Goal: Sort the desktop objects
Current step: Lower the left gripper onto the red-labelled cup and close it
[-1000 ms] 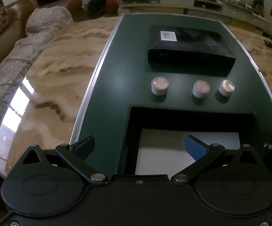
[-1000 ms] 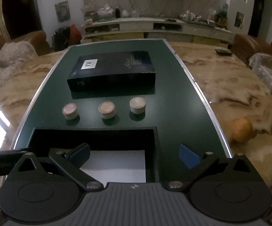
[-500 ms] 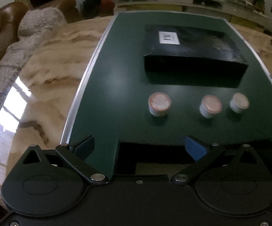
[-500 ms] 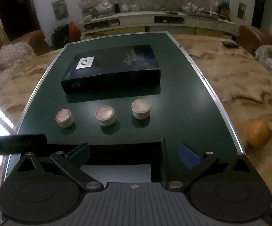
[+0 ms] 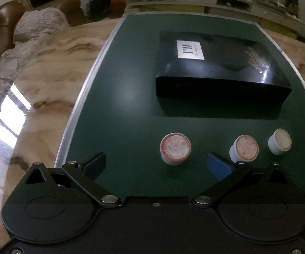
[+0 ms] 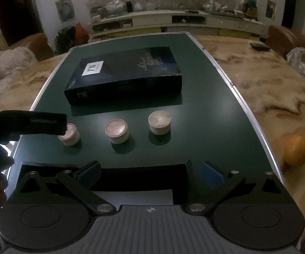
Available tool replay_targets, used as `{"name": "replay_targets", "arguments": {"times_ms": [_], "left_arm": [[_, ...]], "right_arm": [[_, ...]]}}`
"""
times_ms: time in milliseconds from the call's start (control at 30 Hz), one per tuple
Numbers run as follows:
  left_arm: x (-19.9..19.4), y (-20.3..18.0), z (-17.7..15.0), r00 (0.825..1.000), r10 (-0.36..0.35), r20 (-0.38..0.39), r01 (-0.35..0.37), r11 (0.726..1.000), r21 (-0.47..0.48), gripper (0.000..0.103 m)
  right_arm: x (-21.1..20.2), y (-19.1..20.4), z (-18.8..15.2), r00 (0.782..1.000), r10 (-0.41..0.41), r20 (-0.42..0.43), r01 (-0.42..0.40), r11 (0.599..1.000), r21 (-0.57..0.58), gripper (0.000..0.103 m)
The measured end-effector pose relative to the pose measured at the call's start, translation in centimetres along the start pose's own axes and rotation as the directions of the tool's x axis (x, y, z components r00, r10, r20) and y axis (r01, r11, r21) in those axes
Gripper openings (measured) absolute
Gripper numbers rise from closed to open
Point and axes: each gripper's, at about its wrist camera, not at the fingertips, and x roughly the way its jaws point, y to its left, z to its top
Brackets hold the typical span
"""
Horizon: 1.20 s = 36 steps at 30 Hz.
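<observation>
Left gripper [image 5: 156,165] w/ fingers spread wide, empty, low over the dark green mat [image 5: 120,110], just short of the leftmost small white cylinder w/ reddish top [image 5: 175,148]. Two more similar cylinders [image 5: 244,149] sit in a row to its right, all upright, apart. Glossy black rectangular box w/ white label [image 5: 216,72] lies flat beyond them. Right gripper [image 6: 150,173] also spread, empty, above the open black tray w/ white floor [image 6: 131,194] at mat's near edge. Orange fruit [image 6: 296,150] on the marble tabletop, right of mat.

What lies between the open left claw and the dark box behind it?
In the left wrist view, the leftmost small round container stands between the left claw and the dark box; otherwise bare green mat.
</observation>
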Motion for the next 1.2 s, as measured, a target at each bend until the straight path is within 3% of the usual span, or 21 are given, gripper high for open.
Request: {"name": "replay_targets", "arguments": {"times_ms": [333, 500, 667, 800, 1200], "left_arm": [[3.2, -0.2, 0.7, 0.999, 0.008, -0.041, -0.008, 1.000, 0.002, 0.103], [4.9, 0.0, 1.0, 0.998, 0.000, -0.068, 0.000, 1.000, -0.001, 0.098], [6.3, 0.2, 1.2, 0.995, -0.017, -0.102, 0.015, 1.000, -0.022, 0.079], [6.7, 0.5, 1.4, 0.995, -0.023, -0.099, 0.019, 0.999, -0.035, 0.073], [6.3, 0.1, 1.4, 0.994, -0.037, -0.099, 0.036, 0.999, -0.013, 0.041]], "right_arm": [[0.8, -0.7, 0.5, 0.999, 0.031, -0.028, -0.029, 0.998, 0.051, 0.103], [0.9, -0.7, 0.6, 1.000, 0.024, -0.019, -0.023, 0.999, 0.049, 0.103], [0.8, -0.5, 0.5, 1.000, 0.020, 0.000, -0.020, 0.999, 0.038, 0.103], [0.5, -0.6, 0.3, 0.999, 0.034, 0.018, -0.035, 0.998, 0.045, 0.103], [0.8, -0.7, -0.1, 0.999, 0.052, 0.007, -0.052, 0.997, 0.060, 0.103]]}}
